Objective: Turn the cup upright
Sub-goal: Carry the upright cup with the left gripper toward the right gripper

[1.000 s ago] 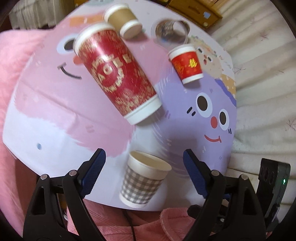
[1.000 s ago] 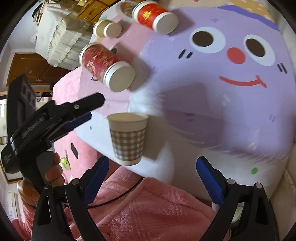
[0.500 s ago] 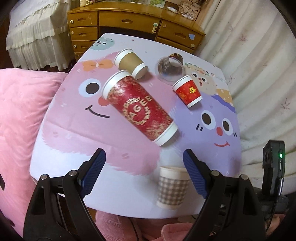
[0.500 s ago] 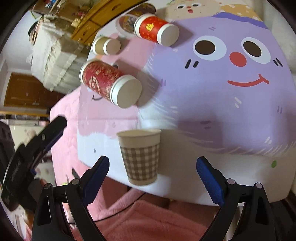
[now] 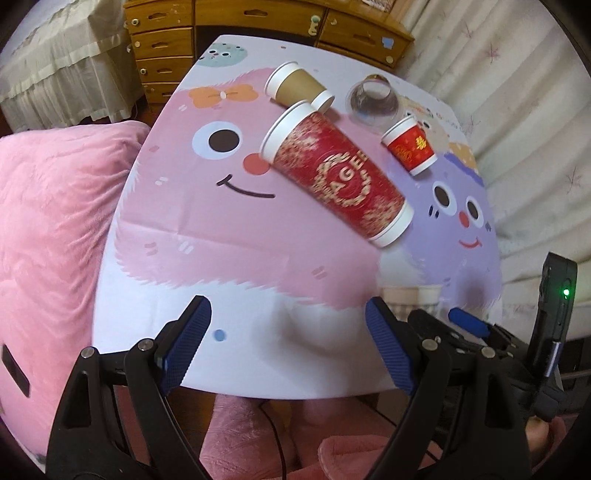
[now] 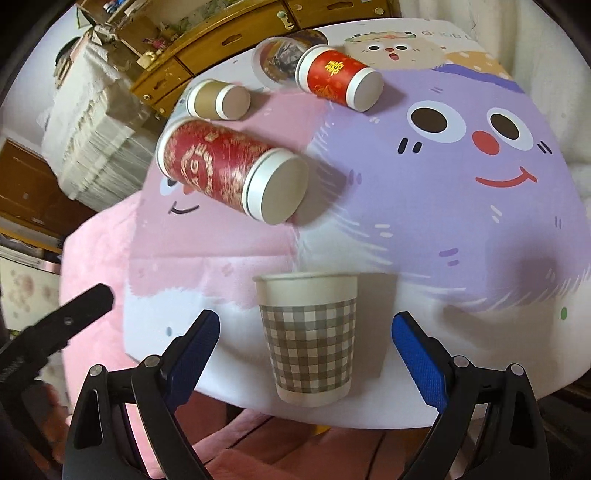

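A checked paper cup (image 6: 308, 339) stands upright near the table's front edge, between the open jaws of my right gripper (image 6: 308, 345), which does not touch it. In the left wrist view only its pale rim (image 5: 412, 293) shows, behind the right gripper's fingers (image 5: 467, 321). A large red cup (image 5: 336, 173) (image 6: 229, 170) lies on its side mid-table. A brown cup (image 5: 297, 88) (image 6: 218, 100), a small red cup (image 5: 410, 146) (image 6: 338, 79) and a clear plastic cup (image 5: 373, 99) (image 6: 277, 61) lie on their sides farther back. My left gripper (image 5: 286, 345) is open and empty above the front edge.
The table (image 5: 177, 206) has a cartoon-face cover. A pink cushion (image 5: 48, 229) lies to its left. A wooden dresser (image 5: 258, 22) stands behind it, white draped fabric (image 5: 517, 92) to the right. Pink-clad legs (image 6: 288, 450) are below the front edge.
My left gripper has drawn back and to the left, away from the checked cup. My right gripper has come in line with that cup, which now stands between its jaws.
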A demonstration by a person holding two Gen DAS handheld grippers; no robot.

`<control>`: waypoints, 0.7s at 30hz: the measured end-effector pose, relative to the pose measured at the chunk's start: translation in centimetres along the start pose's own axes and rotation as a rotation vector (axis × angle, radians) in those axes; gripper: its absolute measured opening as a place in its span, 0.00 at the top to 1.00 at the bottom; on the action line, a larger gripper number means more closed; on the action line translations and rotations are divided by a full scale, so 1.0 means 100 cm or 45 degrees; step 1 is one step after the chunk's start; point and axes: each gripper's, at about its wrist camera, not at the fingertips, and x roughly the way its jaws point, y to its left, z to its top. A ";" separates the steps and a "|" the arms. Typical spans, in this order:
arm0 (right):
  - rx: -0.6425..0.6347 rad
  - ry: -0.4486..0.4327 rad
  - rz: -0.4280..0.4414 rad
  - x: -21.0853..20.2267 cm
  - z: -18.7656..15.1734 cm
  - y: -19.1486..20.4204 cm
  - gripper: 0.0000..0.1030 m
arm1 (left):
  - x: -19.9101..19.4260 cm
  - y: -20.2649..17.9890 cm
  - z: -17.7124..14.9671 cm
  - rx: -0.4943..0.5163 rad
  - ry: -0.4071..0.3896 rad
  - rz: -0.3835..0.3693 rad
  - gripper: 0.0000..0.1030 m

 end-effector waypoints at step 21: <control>-0.058 -0.231 -0.368 0.036 -0.014 0.034 0.41 | 0.006 0.047 0.017 0.199 0.070 -0.051 0.19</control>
